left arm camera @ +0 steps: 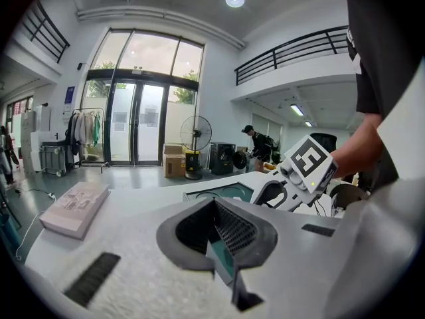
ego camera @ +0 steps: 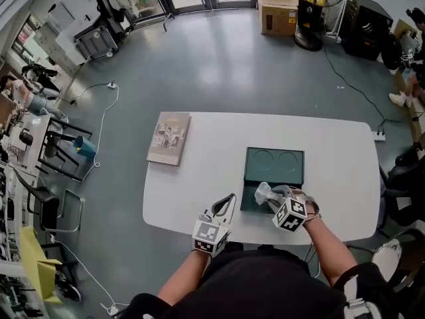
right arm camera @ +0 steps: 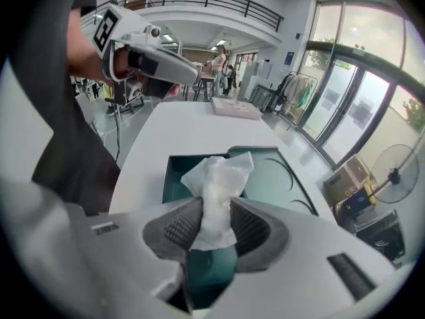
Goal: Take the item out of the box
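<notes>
An open dark green box [ego camera: 248, 203] lies on the white table [ego camera: 199, 198], its lid [ego camera: 274, 166] flat just beyond it. My right gripper [ego camera: 271, 195] hangs over the box, shut on a crumpled white wrapped item [ego camera: 263, 191]. In the right gripper view the item [right arm camera: 216, 178] sticks up between the ribbed pads [right arm camera: 180, 228] above the box's inside [right arm camera: 176, 171]. My left gripper [ego camera: 229, 198] rests near the table's front edge, left of the box. Its jaws meet at the tips with nothing between them [left arm camera: 214, 208].
A thin book [ego camera: 169, 138] lies at the table's far left. Black chairs [ego camera: 405, 178] stand by the right end. A fan [ego camera: 317, 8] and cardboard boxes [ego camera: 277, 5] stand on the floor far behind, with racks and desks along the left wall.
</notes>
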Available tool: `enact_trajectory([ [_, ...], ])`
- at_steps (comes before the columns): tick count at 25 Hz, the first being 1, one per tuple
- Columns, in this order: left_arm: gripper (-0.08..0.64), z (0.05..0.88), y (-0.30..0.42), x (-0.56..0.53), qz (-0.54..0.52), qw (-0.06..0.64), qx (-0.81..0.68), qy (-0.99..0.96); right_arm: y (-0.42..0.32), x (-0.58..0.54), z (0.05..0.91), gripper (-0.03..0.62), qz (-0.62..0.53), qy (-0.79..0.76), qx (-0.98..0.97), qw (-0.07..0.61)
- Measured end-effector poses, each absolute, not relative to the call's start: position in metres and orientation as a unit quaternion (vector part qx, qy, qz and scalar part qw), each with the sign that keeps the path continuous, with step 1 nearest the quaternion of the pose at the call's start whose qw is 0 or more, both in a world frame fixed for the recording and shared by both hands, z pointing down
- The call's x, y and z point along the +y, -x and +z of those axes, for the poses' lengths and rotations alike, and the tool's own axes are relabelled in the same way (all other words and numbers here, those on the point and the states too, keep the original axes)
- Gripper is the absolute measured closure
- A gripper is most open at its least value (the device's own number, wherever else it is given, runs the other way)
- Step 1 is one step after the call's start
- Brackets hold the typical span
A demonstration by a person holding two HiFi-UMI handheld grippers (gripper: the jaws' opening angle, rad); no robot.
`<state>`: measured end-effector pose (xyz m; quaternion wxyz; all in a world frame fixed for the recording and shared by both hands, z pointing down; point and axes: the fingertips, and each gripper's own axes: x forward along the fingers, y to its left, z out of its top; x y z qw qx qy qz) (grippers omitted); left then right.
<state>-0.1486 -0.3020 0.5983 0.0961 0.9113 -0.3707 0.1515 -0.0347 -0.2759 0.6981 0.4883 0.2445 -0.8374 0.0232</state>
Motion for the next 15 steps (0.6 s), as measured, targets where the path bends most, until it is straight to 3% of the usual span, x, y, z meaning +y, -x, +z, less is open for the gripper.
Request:
enact_trajectory([
  [15,0.549,0.594,0.137,-0.306,0.131,0.093,-0.363,-0.918,0.017,-0.307,0.57,0.454,-0.016,-0.42,-0.854,0.307],
])
